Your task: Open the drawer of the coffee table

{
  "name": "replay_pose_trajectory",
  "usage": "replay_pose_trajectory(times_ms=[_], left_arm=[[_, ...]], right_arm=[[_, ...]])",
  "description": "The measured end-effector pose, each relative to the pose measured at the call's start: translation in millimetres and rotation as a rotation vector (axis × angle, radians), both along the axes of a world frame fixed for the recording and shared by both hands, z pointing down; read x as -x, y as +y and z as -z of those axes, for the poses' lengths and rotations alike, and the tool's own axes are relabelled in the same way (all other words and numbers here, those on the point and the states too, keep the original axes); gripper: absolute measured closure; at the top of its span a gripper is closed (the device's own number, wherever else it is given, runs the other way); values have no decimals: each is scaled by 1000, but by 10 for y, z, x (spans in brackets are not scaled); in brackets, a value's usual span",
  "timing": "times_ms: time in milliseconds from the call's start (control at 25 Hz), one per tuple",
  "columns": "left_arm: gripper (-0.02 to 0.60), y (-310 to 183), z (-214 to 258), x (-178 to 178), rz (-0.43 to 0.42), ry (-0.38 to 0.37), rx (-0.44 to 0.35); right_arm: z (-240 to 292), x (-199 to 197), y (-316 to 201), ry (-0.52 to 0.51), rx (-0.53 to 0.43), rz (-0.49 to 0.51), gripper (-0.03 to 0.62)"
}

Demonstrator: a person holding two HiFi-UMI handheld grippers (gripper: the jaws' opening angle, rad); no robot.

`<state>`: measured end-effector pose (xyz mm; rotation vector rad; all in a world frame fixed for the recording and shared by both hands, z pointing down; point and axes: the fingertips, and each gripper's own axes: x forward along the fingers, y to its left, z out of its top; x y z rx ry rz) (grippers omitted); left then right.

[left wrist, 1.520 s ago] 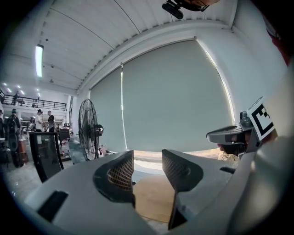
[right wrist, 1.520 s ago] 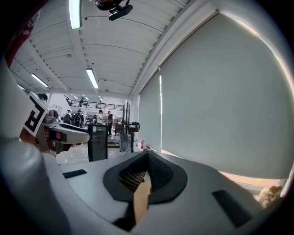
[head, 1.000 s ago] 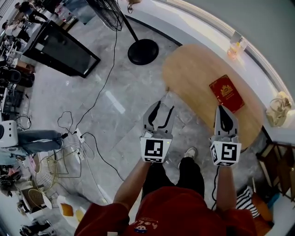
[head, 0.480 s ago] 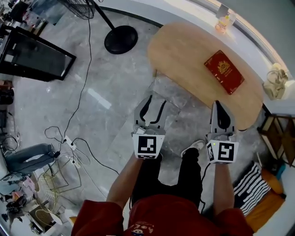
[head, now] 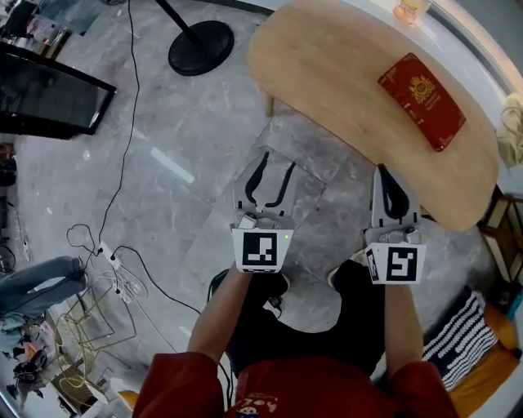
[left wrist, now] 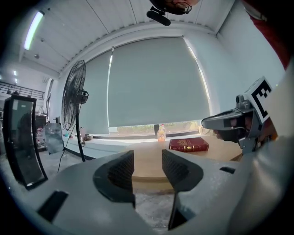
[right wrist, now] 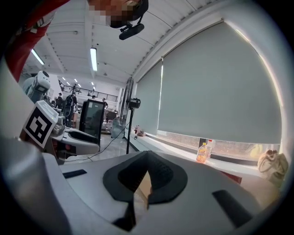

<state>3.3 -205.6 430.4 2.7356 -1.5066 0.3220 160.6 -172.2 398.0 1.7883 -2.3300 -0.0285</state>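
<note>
- The drawer is not showing in any view: the head view is looking down on the top of the coffee table (head: 343,90) only, and the left gripper view is catching just its near edge
- The right claw (head: 383,173) is pointing at that near edge, its jaws pressing together at the tips with nothing between them; whether it is touching the wood cannot be told
- The left claw (head: 278,162) is hanging over the floor (head: 163,204) short of the table, its jaws standing well apart and empty
- A bottle (head: 408,8) at the far side is being cut off by the picture's top edge
- A red book (head: 421,100) is lying flat on the wooden worktop, well apart from both claws
- The grey marble floor is carrying loose cables (head: 122,147), a fan's round base (head: 201,47) and a dark panel (head: 45,98) running off the left edge
- A long blind (left wrist: 156,82) is covering the window behind the table
</note>
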Motion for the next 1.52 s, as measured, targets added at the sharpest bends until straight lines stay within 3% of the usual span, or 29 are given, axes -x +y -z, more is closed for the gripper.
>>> replay_pose_trajectory(times_ms=[320,440,560,640,840,1000,1200,1360,1520], left_arm=[[402,-138,-1211,-259,-30,46,-54],[402,-167,-1651,-325,-19,113,-1],[402,-106,-2006,-477,-94,59,-22],[402,-58,-2154,-523,-98,54,-36],[402,-66,-2338,-530,-55,103,-25],[401,-34,-2365,-636,-122,-7,-63],[402,47,-2444,-699,-167,-70,-84],[400,1,-2453,-680,-133,-3,-82],[400,-45,-2491,-702,-136,-15,-98]], right_arm=[[-1346,-89,-138,-29,-38,4,597],[-1769,-131,-149,-38,-39,10,597],[-2143,-225,-116,-36,-24,30,597],[-2324,-297,-69,-19,-24,46,597],[-2504,-487,-59,-19,-10,15,597],[-2554,-565,-96,-58,-8,-27,597],[-2637,-459,-40,-81,14,-17,597],[-2640,-440,21,-72,7,-27,597],[-2596,-478,28,-98,-7,-41,597]])
